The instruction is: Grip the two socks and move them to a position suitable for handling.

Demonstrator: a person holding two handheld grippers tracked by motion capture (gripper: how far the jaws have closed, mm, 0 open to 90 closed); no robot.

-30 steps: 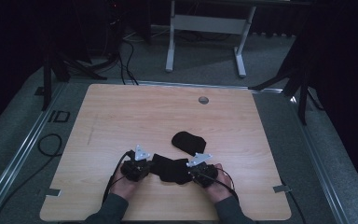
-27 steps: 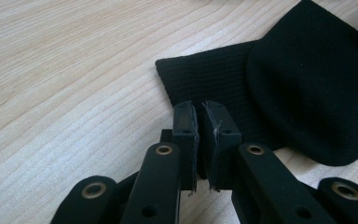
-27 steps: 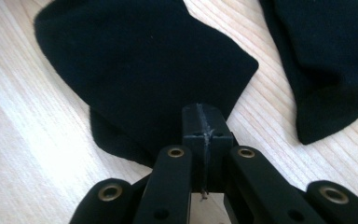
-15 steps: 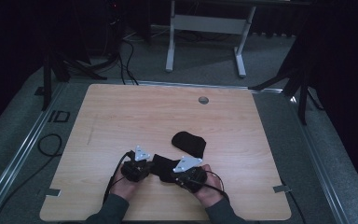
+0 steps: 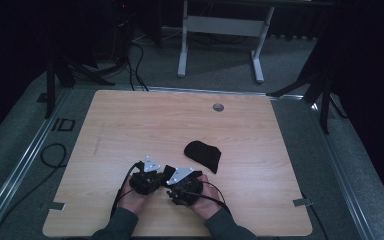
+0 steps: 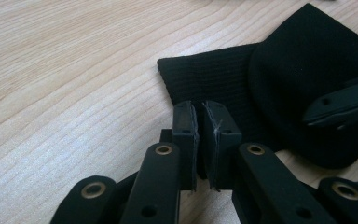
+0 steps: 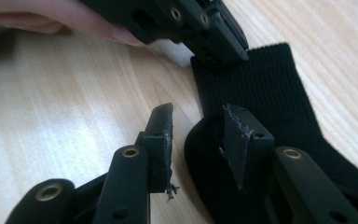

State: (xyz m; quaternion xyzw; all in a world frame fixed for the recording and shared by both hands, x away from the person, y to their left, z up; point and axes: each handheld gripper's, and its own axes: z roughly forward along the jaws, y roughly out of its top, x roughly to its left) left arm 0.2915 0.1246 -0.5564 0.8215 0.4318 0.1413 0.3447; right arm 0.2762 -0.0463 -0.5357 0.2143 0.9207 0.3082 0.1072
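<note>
Showing two black socks on a wooden worktop: one sock lay folded or bunched right of centre, apart from the hands; the other sock lay flat at the middle of the near edge, between the two claws. The left claw stood with its jaws nearly together, a thin slit between the pads, at the ribbed cuff; whether cloth was pinched there could not be told. The right claw stood with its jaws apart, one pad over bare wood, the other over the rounded folded end of the near sock.

Progress, as judged: the work appeared to be folding or pairing the socks. The near sock seemed partly doubled over; the far sock was untouched, so most of the work was left.

Views compared: the high view gave the layout and both hands, yet hid the near sock beneath the claws. The left gripper view gave the cuff ribbing; the right gripper view gave the fold and a fingertip of the other hand.
</note>
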